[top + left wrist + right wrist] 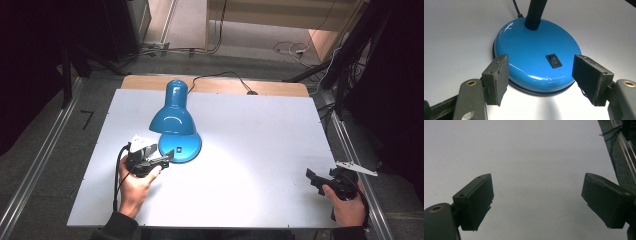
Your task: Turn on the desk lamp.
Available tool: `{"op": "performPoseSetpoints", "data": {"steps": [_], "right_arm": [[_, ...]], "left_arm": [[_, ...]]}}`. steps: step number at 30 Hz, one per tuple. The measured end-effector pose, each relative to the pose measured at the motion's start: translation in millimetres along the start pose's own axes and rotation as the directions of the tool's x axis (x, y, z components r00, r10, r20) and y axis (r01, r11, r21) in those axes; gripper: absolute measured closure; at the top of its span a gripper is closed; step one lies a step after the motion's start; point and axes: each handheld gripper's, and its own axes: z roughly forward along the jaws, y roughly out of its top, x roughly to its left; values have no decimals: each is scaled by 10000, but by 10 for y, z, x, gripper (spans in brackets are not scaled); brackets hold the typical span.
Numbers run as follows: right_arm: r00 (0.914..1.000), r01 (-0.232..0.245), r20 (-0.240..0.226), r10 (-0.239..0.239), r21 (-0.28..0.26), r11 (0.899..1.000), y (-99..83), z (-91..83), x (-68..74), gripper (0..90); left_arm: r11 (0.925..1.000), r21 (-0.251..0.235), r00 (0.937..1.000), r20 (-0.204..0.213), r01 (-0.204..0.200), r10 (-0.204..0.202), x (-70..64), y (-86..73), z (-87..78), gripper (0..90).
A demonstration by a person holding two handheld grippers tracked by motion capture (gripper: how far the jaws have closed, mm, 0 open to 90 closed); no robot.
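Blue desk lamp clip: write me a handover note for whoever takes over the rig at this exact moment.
Left gripper: open, jaws either side of the near edge of the lamp base, not clamped on it.
Right gripper: open, holding nothing, over bare table near the right front corner.
Blue desk lamp: stands upright left of centre, shade tipped down, light falling on the table. Its black rocker switch sits on top of the base, just ahead of the left gripper. The cord runs off the far edge.
Done: left gripper brought up to the base.
Left: probably grip the base or press the switch; I can't tell which is intended.
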Motion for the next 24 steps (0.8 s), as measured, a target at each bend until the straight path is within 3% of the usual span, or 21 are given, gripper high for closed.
{"op": "performPoseSetpoints", "data": {"steps": [24], "right_arm": [[10000, -67, 23, 67, 5, 10000, -1, -9, 1, 94]], "left_arm": [[9997, -46, 9995, -208, 243, -244, 91, -92, -212, 296]]}}
